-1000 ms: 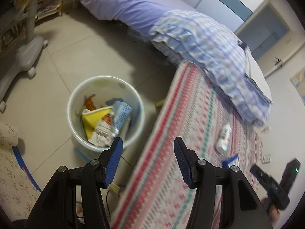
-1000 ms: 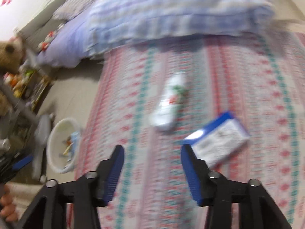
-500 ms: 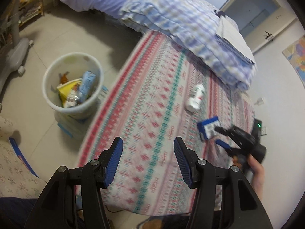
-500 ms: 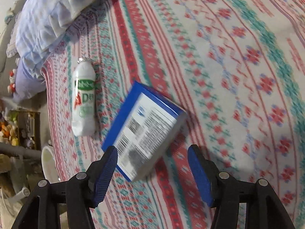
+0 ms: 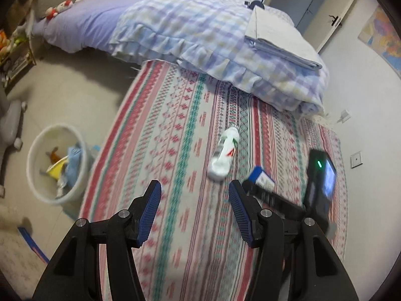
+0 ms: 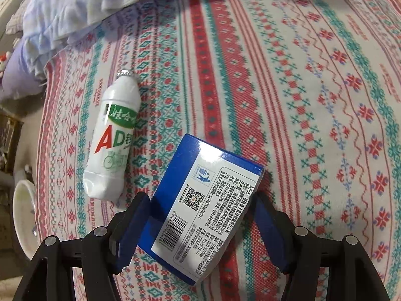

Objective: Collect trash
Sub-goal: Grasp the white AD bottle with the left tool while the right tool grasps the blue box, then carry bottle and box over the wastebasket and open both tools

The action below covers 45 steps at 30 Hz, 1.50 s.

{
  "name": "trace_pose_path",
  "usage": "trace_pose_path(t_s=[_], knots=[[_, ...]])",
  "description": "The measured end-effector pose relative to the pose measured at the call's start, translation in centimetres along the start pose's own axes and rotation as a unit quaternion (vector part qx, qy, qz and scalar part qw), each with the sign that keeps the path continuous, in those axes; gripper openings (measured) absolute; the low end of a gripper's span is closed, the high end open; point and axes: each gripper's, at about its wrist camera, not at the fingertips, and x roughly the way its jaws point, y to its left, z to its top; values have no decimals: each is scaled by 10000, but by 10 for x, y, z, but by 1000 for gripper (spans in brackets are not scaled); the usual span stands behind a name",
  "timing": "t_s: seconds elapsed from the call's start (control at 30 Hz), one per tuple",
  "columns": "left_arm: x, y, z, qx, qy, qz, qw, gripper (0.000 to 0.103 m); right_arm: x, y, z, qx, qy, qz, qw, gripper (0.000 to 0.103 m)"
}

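The blue box [image 6: 200, 210] lies flat on the patterned rug [image 6: 313, 75], printed label up, towards the rug's edge farthest from the bin, and it sits right between the fingers of our right tongs [image 6: 200, 228], which straddle it wide; the left finger looks to be touching its side, though we cannot tell whether the right one is. We judge that we are at the grasp step for this piece of trash: next we need to squeeze across its narrow width, lift it clear and carry it to the white bin [image 5: 56, 160] on the floor beyond the rug's opposite long edge. Just beside the box lies a white drink bottle [image 6: 111, 140] on its side, apart from it and awaiting a later pass. Our left tongs [image 5: 195, 208] hang wide and empty above the rug's near end.
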Motion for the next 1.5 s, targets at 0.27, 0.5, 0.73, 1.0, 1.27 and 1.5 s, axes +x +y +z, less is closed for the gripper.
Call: trace_pose_path(t_s=[0.27, 0.5, 0.73, 1.0, 1.27, 1.5], knots=[[81, -28, 20, 687, 190, 334, 9969, 59, -25, -2, 6, -129, -184, 433, 9988, 10], [121, -41, 29, 839, 338, 210, 9957, 59, -51, -3, 2, -337, -399, 540, 9972, 3], [160, -47, 23, 927, 656, 356, 9929, 58, -70, -12, 6, -382, -617, 510, 9961, 3], [161, -38, 25, 799, 586, 604, 9932, 39, -61, -37, 7, -59, -308, 753, 9967, 6], [122, -32, 20, 746, 325, 333, 9961, 39, -37, -30, 5, -133, -55, 107, 9998, 72], [92, -14, 16, 612, 181, 208, 9977, 39, -6, -5, -3, -424, 235, -420, 9979, 73]])
